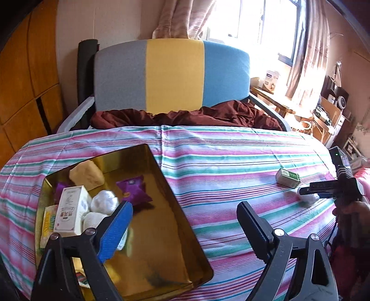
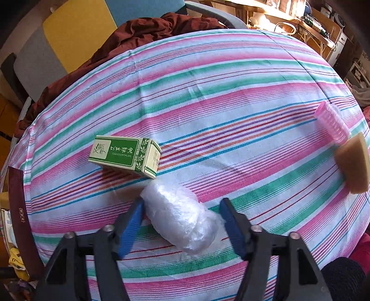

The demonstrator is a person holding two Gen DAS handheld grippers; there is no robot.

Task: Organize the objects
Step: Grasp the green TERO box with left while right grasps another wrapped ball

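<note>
Jaws apart both grippers; striped cloth [image 2: 208, 92] covers table; curtained window [image 1: 254, 20] behind.

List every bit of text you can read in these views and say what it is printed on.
"ESSENTIAL OIL": green box lying on the striped cloth; the word before it and the large characters are unclear.
White box in the gold tin: red characters, too blurred.
Purple packet: print too small.

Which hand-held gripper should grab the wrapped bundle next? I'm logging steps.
Right. The right hand-held gripper is open with the bundle between its fingers; the left hand-held gripper is open over the tin.
</note>
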